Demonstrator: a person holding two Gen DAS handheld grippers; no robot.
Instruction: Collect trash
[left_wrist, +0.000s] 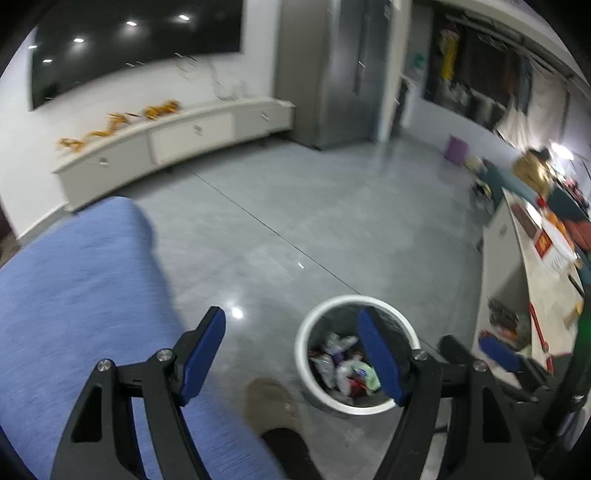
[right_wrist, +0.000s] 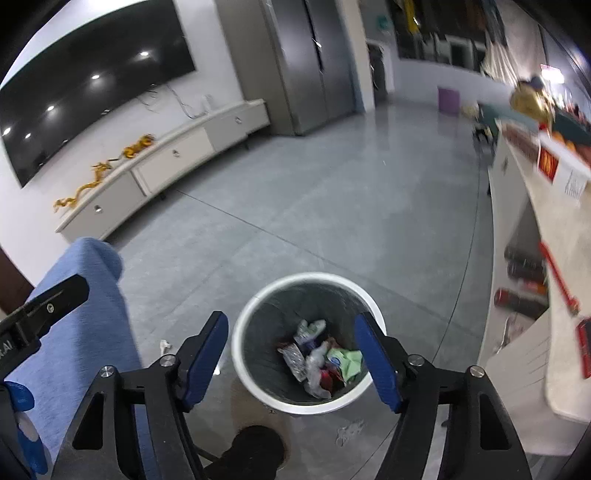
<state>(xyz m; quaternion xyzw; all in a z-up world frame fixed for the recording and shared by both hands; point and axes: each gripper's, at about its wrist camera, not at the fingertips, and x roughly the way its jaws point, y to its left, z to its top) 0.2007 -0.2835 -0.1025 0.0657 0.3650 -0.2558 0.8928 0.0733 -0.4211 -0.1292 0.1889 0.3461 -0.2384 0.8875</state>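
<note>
Both the left gripper (left_wrist: 291, 354) and right gripper (right_wrist: 291, 358) hang spread and empty over the bin (right_wrist: 258, 306), whose wrappers (right_wrist: 317, 354) at 6 o'clock look light, crinkly and best pinched by a loose edge

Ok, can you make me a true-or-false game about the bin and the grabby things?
1. The white trash bin has wrappers inside. True.
2. The right gripper holds a bottle. False: its jaws are open with nothing between them.
3. The left gripper is open. True.
4. The bin sits on the blue sofa. False: it stands on the grey floor beside it.
5. A small white scrap lies on the floor near the sofa. True.
</note>
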